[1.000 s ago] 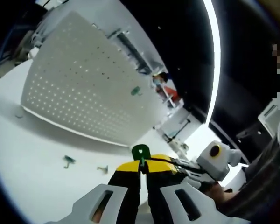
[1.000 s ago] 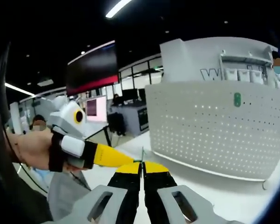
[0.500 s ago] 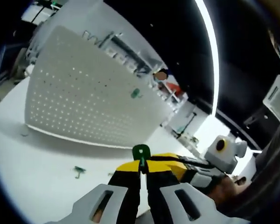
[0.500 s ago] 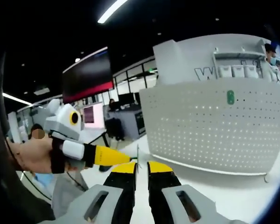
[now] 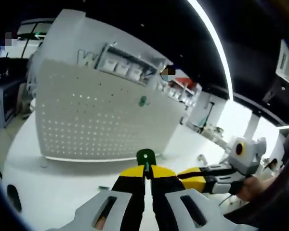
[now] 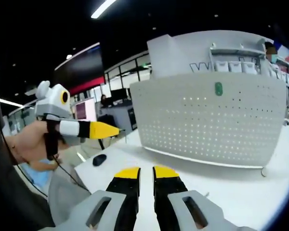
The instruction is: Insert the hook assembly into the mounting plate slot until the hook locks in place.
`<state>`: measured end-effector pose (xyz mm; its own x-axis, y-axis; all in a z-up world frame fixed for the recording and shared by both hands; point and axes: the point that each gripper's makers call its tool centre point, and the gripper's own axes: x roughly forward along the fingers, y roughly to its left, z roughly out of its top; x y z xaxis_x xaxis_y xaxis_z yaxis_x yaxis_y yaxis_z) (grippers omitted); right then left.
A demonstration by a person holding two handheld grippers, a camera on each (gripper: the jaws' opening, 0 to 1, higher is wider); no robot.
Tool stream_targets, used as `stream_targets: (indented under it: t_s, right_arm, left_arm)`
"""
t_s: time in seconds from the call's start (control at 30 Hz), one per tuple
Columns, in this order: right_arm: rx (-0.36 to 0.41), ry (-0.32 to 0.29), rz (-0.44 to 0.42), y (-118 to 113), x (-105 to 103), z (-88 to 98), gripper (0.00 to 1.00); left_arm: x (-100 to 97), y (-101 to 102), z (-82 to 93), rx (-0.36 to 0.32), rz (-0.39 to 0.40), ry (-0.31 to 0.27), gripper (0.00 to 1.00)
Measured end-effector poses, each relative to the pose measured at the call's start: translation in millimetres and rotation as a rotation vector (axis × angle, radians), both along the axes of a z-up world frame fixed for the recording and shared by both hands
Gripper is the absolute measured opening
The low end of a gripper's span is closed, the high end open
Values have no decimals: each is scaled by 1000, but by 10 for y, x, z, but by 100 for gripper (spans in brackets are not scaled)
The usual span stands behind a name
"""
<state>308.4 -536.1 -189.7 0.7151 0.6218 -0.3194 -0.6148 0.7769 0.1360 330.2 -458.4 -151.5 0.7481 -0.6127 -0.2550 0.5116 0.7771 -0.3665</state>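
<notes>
My left gripper (image 5: pixel 145 169) is shut on a small green hook (image 5: pixel 145 156), whose round head stands up above the yellow jaw tips. Beyond it stands the white perforated mounting plate (image 5: pixel 101 120), upright on the table, with another green hook (image 5: pixel 143 101) fixed near its top. The right gripper (image 5: pixel 180 174) reaches in from the right, held in a hand, apart from the hook. In the right gripper view my right gripper (image 6: pixel 146 173) is open with nothing between its jaws. The left gripper (image 6: pixel 116 129) hovers to the left, and the plate (image 6: pixel 207 120) with its hook (image 6: pixel 218 88) stands ahead.
The white table (image 6: pixel 231 192) spreads in front of the plate. A small dark object (image 6: pixel 99 159) lies on its left part. A tiny green piece (image 5: pixel 103 187) lies near my left jaws. A white shelf unit (image 5: pixel 125 62) rises behind the plate.
The right gripper has opened and drawn away from the left gripper, which keeps the green hook. Both views have swung, so the plate now looks more upright.
</notes>
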Motion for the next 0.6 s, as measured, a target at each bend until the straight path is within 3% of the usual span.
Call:
stream_targets:
  t_s: [0.3, 0.6]
  right_arm:
    - [-85, 19, 11, -182, -140, -125, 13]
    - [-76, 38, 6, -371, -243, -139, 14]
  left_arm:
    - [-18, -24, -29, 52, 17, -4, 2]
    - [69, -59, 20, 117, 71, -69, 2]
